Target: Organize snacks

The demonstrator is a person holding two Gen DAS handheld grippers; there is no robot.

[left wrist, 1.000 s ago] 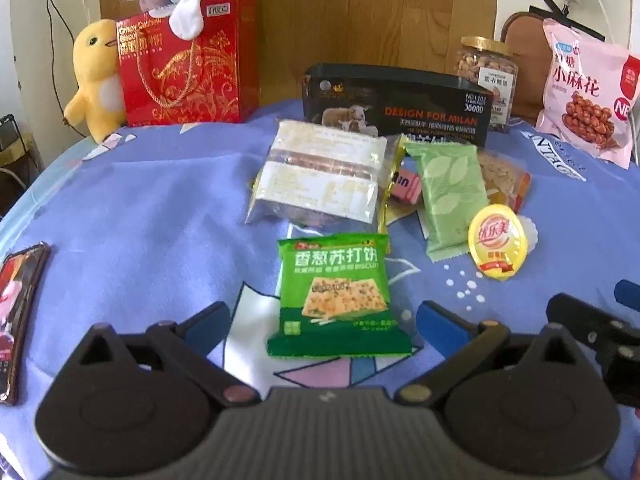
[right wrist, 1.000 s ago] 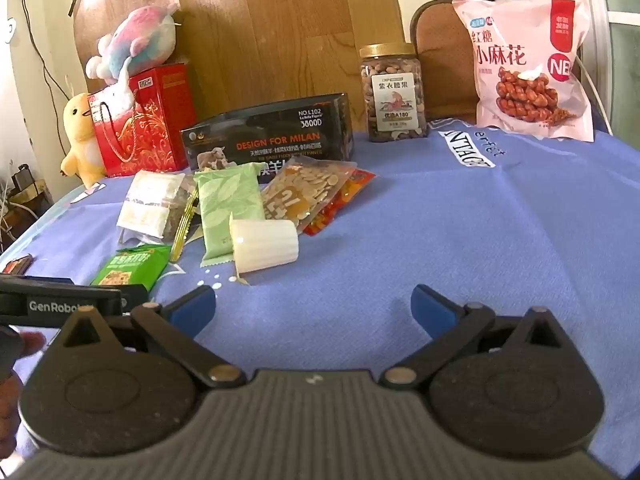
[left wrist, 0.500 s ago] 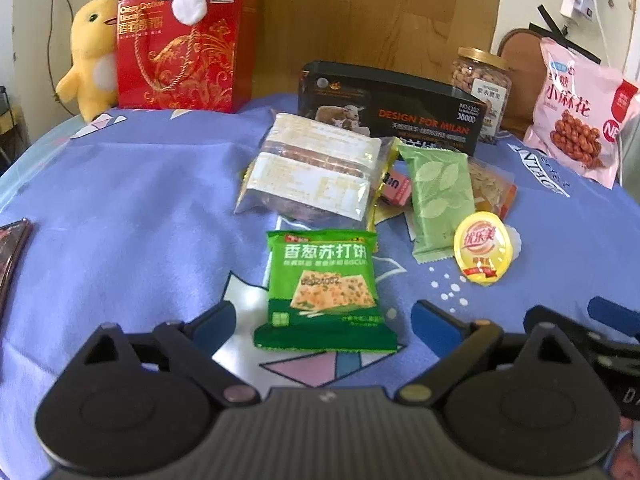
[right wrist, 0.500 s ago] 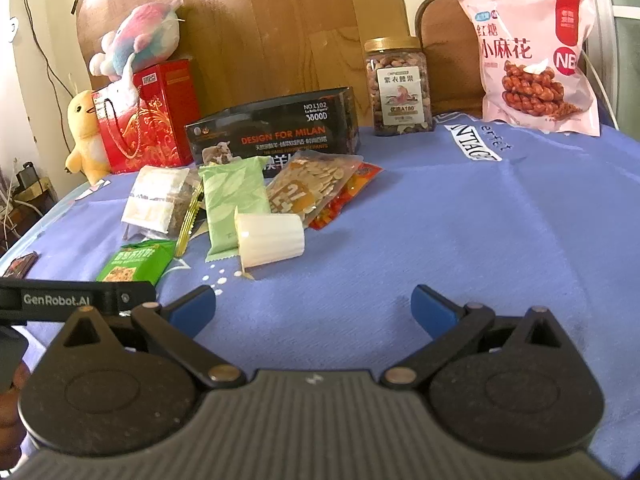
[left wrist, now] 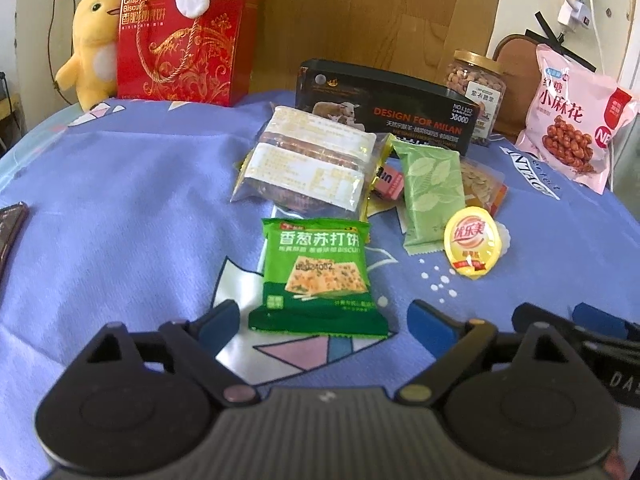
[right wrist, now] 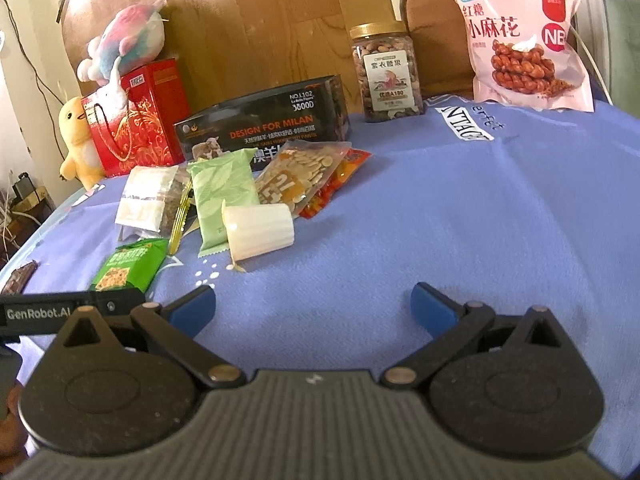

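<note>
Narrowing left tongs (left wrist: 324, 318) around green biscuit packet (left wrist: 316, 276)
Its jaws are closing but touching nothing yet; right tongs (right wrist: 312, 304) are hanging released over bare counter (right wrist: 460, 216).

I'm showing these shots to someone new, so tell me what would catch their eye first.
Probably the bright green biscuit packet lying on the blue tablecloth right in front of the open left gripper. Behind it sits a loose heap of small snack packs, with a yellow-lidded jelly cup at its right edge. At the back stand a red gift box and a pink snack bag.
</note>
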